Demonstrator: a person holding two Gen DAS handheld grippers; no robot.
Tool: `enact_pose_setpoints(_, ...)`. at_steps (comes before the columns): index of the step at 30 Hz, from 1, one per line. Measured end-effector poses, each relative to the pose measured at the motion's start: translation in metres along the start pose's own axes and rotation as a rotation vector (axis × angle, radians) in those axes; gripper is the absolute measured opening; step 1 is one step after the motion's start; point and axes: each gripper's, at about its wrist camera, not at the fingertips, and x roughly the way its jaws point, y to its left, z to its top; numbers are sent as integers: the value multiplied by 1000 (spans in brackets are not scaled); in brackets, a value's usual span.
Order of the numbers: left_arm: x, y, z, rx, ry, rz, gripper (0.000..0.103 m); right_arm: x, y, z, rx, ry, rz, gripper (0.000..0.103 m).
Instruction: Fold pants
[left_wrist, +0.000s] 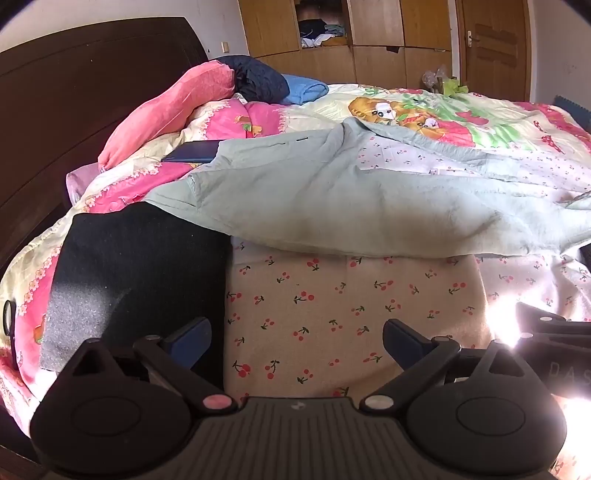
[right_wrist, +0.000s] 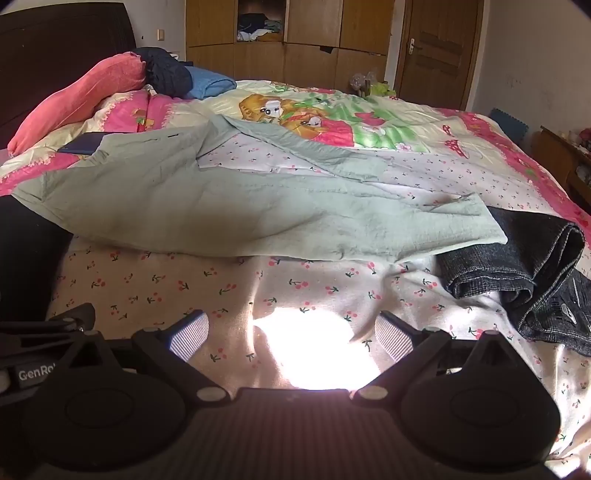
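Pale green cotton, the pants (right_wrist: 229, 206) are lying spread across the cherry-print sheet (right_wrist: 155, 288), ahead of and beyond both sets of fingers, and I am reading their long axis as running side to side across my view, waistband end toward the left near the headboard, one leg hem ending at the right. I am holding the left gripper (left_wrist: 297, 343) and the right gripper (right_wrist: 291, 334) tilted down over bare sheet, both with fingers spread wide and nothing between them, neither touching the fabric. The near edge of the pants is lying roughly equally far from each, so I am judging the left hand better placed for the waist end and the right hand for the hem (right_wrist: 480, 221). I am watching two obstacles: a folded black garment (left_wrist: 147, 266) is sitting just beside the waist end on the left, and dark folded jeans (right_wrist: 524, 266) are touching or slipping under the hem corner on the right. A dark phone (left_wrist: 190, 152) is also peeking out from beneath the far waistband edge, which could get dragged along.
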Motion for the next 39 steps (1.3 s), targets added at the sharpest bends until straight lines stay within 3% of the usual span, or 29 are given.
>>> enact_pose_setpoints(7, 0, -11, -1, 9, -7, -7, 103, 2, -1, -2, 3, 10, 1, 97)
enact_pose_setpoints(22, 14, 8, -11, -76, -1, -73, 103, 3, 10, -1, -56, 13, -48, 97)
enact_pose_setpoints(39, 17, 3, -12, -61, 5, -64, 103, 9, 8, -4, -50, 33, -48, 97)
